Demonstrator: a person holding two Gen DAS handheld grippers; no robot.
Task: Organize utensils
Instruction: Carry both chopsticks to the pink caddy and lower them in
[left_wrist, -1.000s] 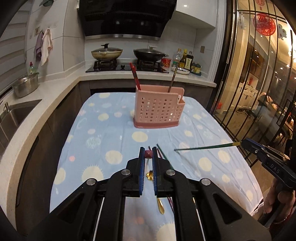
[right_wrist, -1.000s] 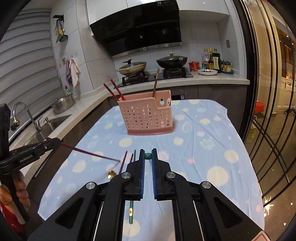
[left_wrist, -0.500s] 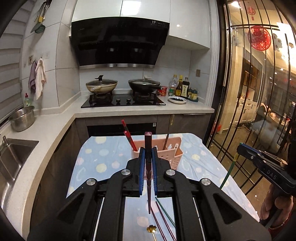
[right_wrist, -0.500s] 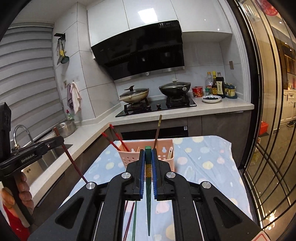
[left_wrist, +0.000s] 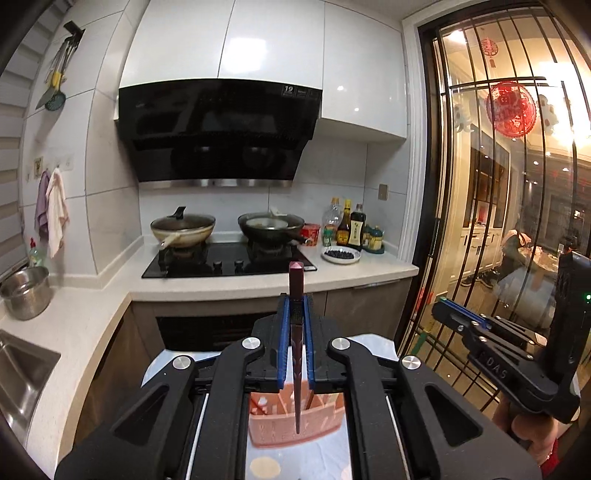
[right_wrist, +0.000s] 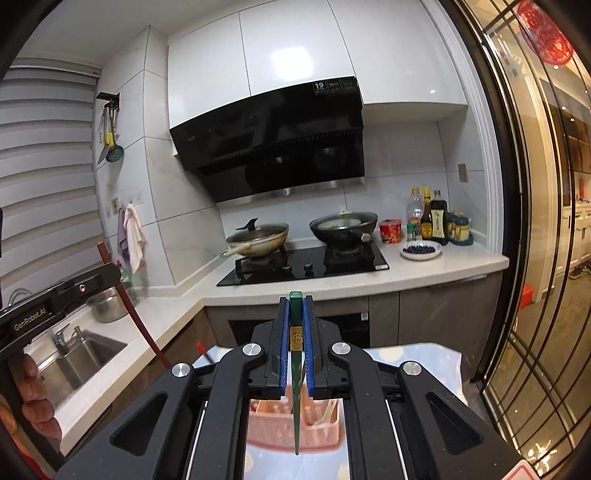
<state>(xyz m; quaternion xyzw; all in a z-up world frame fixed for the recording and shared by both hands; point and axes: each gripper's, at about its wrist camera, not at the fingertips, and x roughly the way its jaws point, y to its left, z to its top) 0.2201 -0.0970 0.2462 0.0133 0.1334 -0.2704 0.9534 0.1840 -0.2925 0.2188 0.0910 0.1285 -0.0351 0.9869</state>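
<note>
I have the left gripper (left_wrist: 295, 343) pinching a dark red chopstick (left_wrist: 296, 354) upright, tip hanging just above the pink utensil basket (left_wrist: 295, 428) on the table. The right gripper (right_wrist: 295, 343) is pinched on a green chopstick (right_wrist: 296, 369) the same way, over the same basket (right_wrist: 295, 432). A few utensils already stand in the basket — these two are not yet in. How many remain on the tablecloth I cannot see.
</note>
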